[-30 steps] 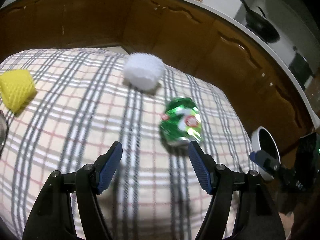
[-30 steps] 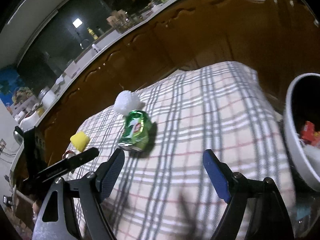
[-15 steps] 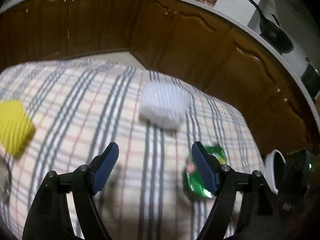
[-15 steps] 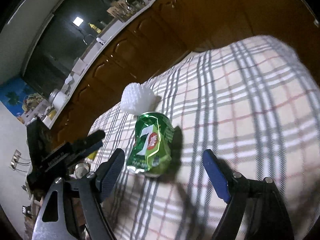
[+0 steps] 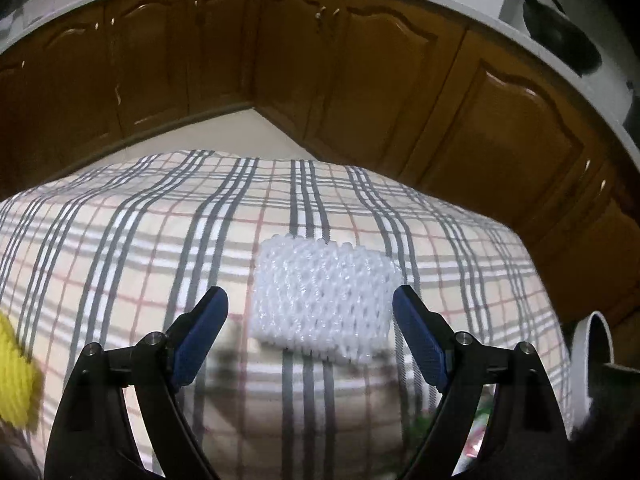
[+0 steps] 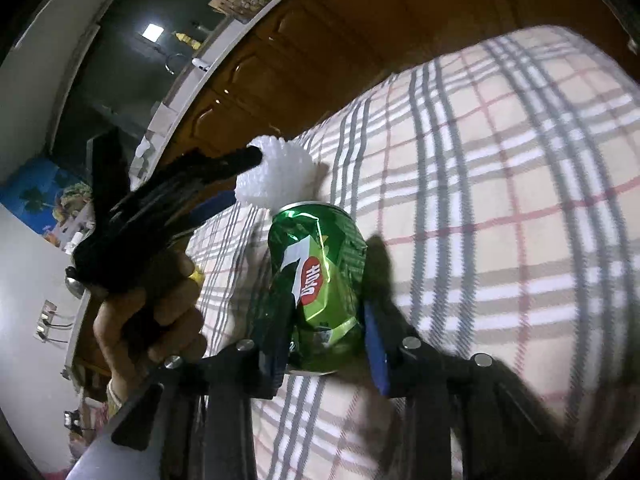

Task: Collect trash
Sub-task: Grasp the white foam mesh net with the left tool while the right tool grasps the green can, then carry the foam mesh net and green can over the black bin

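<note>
Squeezing the dented green can (image 6: 316,280) w/ our right gripper (image 6: 326,344), pads tight on both sides, on the plaid cloth (image 6: 500,208). Our left gripper (image 5: 310,328) is spread wide around the white foam net (image 5: 322,304), not touching; yellow net (image 5: 16,376) far left.

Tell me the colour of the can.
Green, with a white 7 and red spot; the can shows best in the right wrist view.

a dented green soda can (image 6: 316,280) is seen lying between the right claw's fingers. a white foam net (image 5: 322,300) sits between the left claw's spread fingers.
</note>
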Motion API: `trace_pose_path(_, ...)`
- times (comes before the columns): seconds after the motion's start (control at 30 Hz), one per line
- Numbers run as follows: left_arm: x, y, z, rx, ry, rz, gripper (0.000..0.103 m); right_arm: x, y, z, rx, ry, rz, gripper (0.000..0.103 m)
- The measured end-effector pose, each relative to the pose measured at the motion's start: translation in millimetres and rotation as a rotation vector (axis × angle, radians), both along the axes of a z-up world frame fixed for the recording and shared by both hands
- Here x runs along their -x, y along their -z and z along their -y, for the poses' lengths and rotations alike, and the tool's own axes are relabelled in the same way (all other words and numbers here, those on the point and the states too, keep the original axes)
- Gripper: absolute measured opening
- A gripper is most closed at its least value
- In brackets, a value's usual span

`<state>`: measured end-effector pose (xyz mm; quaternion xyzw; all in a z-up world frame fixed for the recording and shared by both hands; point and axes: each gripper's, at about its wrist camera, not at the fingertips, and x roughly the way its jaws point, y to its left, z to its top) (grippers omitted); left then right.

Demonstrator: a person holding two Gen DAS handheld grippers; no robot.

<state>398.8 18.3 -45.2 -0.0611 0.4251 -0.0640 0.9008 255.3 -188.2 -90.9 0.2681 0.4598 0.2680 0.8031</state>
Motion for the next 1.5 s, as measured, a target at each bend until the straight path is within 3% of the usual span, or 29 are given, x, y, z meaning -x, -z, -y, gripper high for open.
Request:
trace_pose_path(0.03, 0, 1, 2, -0.008, 0.004, 0.000, 0.074, 5, -3, 5, -0.007, 0.009, 0.010, 0.034)
trace_pose_path(0.07, -1, 4, 4, -0.011, 0.017, -0.008, 0.057, 9, -5, 11, -0.015, 0.015, 0.015, 0.033)
trace_pose_path(0.2, 6, 5, 7, -0.014, 0.032, 0.000, 0.025, 30, -21, 38, -0.032, 0.059, 0.060, 0.033)
trace_pose_path(0.27, 16, 0, 9, 0.016, 0.041, 0.006, 0.020, 40, -26, 50, -0.038, 0.084, 0.075, 0.033)
trace_pose_path(0.5, 78, -20, 29, 0.093, 0.110, 0.050, 0.018, 78, -42, 83, 0.032, 0.165, 0.141, 0.033)
trace_pose_path(0.9, 188, -37, 109, 0.027, 0.223, 0.104, 0.018, 145, -62, 133, 0.172, 0.310, 0.226, 0.033)
trace_pose_path(1.23, 224, -35, 167, 0.023, 0.336, 0.086, 0.018, 188, -70, 162, 0.245, 0.412, 0.270, 0.033)
trace_pose_path(1.5, 236, -38, 207, 0.008, 0.407, 0.093, 0.018, 210, -70, 192, 0.247, 0.502, 0.270, 0.033)
